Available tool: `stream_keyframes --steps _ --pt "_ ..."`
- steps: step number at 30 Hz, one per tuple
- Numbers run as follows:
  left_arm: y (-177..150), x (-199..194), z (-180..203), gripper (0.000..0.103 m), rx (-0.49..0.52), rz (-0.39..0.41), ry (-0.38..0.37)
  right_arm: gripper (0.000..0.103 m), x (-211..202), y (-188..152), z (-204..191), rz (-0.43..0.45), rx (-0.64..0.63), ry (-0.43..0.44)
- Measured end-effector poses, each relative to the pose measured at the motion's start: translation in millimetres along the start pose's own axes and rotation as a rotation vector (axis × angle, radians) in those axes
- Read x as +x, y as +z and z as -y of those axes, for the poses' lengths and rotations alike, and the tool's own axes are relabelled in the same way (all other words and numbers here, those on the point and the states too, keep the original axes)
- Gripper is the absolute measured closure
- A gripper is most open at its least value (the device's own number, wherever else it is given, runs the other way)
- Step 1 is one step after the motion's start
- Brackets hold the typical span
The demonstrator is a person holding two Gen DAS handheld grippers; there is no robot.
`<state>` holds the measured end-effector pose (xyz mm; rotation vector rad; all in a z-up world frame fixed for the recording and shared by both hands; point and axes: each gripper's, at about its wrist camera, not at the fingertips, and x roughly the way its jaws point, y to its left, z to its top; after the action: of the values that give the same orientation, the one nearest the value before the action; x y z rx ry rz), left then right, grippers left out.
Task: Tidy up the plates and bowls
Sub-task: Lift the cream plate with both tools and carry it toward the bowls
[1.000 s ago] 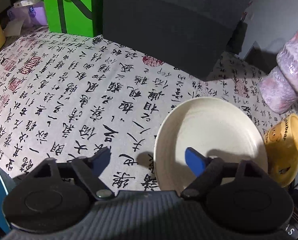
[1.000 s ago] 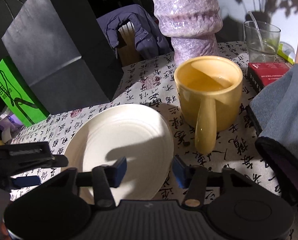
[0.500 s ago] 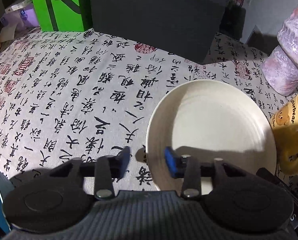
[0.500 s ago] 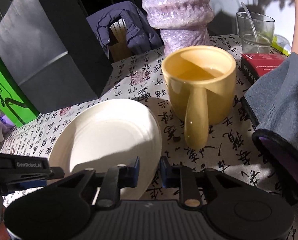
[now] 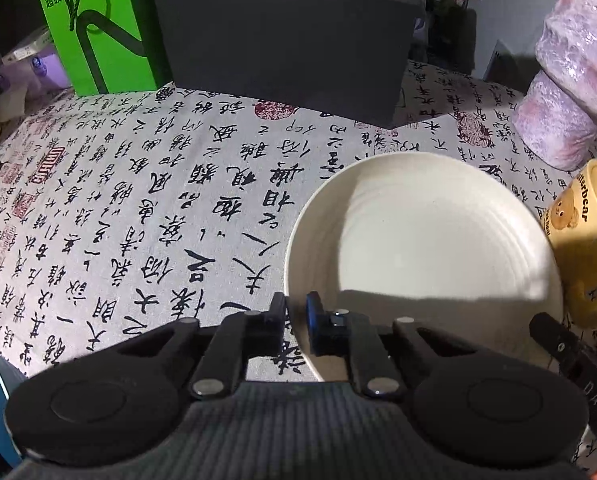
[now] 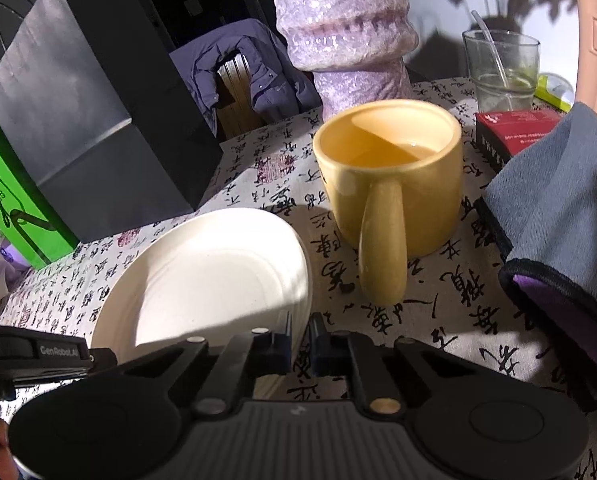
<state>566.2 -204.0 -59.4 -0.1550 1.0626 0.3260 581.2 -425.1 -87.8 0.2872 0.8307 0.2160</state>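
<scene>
A cream plate (image 5: 422, 248) lies on the calligraphy-print tablecloth (image 5: 158, 200); it also shows in the right wrist view (image 6: 206, 276). My left gripper (image 5: 296, 320) is shut on the plate's near-left rim, one blue pad inside the plate and one outside. My right gripper (image 6: 298, 334) is shut on the plate's near-right rim. Each gripper's body shows at the edge of the other's view.
A yellow mug (image 6: 386, 184) with liquid stands close right of the plate, also in the left wrist view (image 5: 586, 240). A pink wrapped vase (image 6: 346, 28), a glass (image 6: 498, 68), a red box (image 6: 514, 132), grey cloth (image 6: 558, 200), a dark box (image 5: 286, 40) and a green bag (image 5: 94, 24) surround it.
Both grippers moved in to the plate's near rim and closed on it from open. The plate now sits a little nearer in both views.
</scene>
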Motion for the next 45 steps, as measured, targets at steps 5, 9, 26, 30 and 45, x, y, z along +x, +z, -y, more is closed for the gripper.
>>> stream_keyframes --steps 5,9,26,30,45 --pt "-2 -2 3 0.093 0.021 0.016 0.008 0.095 -3 0 1 0.026 -0.008 0.001" --pt "-2 -4 2 0.093 0.03 0.029 0.009 0.095 -3 0 1 0.027 -0.009 0.005" --pt "-3 -37 -5 0.094 0.039 0.106 -0.037 0.095 -23 5 0 0.089 -0.009 0.041" --pt "-2 -49 -10 0.094 0.037 0.127 -0.058 0.095 -35 8 -2 0.116 -0.01 0.055" --pt "-15 -83 -27 0.094 0.02 0.144 -0.113 0.095 -81 2 -29 0.169 -0.06 0.009"
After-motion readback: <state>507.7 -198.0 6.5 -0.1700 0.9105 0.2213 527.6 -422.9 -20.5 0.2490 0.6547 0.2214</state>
